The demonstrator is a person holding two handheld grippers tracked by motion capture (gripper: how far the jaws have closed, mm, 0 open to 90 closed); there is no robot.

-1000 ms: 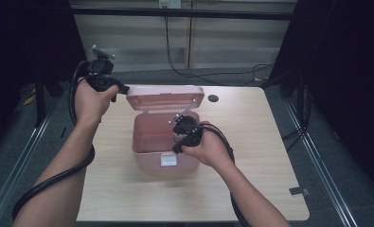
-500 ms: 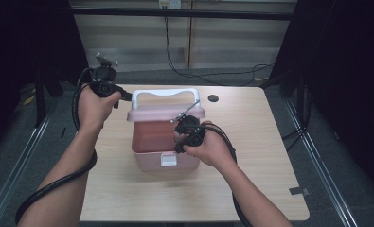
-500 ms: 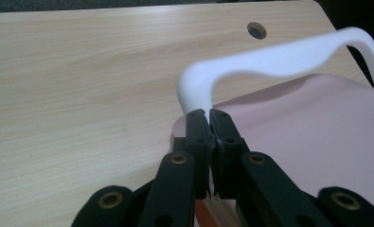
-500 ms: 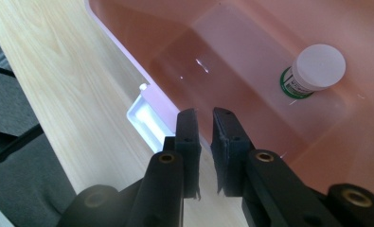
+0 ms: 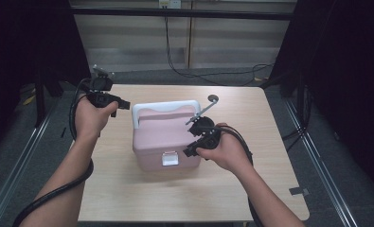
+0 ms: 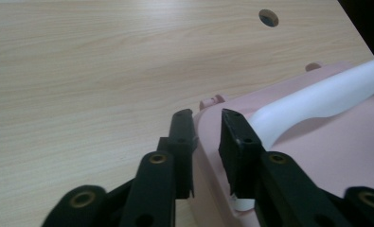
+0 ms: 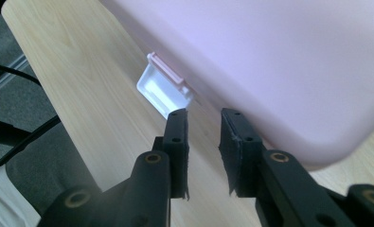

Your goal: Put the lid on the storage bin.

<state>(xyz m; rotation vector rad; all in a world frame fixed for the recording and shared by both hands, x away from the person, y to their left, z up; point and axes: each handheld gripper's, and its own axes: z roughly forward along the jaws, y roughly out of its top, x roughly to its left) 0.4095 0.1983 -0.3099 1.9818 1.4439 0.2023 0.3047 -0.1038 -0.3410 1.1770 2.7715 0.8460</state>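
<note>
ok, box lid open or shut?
Shut. The lid lies flat on the pink box, handle over it; whether the white latch is fastened, cannot tell.

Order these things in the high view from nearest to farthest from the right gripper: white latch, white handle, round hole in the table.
From the right gripper:
1. White latch, on the box front, just beside it.
2. White handle, across the lid's far edge.
3. Round hole, far side of the table.

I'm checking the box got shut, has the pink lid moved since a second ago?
Yes. The lid stood open, tilted back toward the table's far edge; now it has swung down and lies closed on the pink box, white handle up.
</note>
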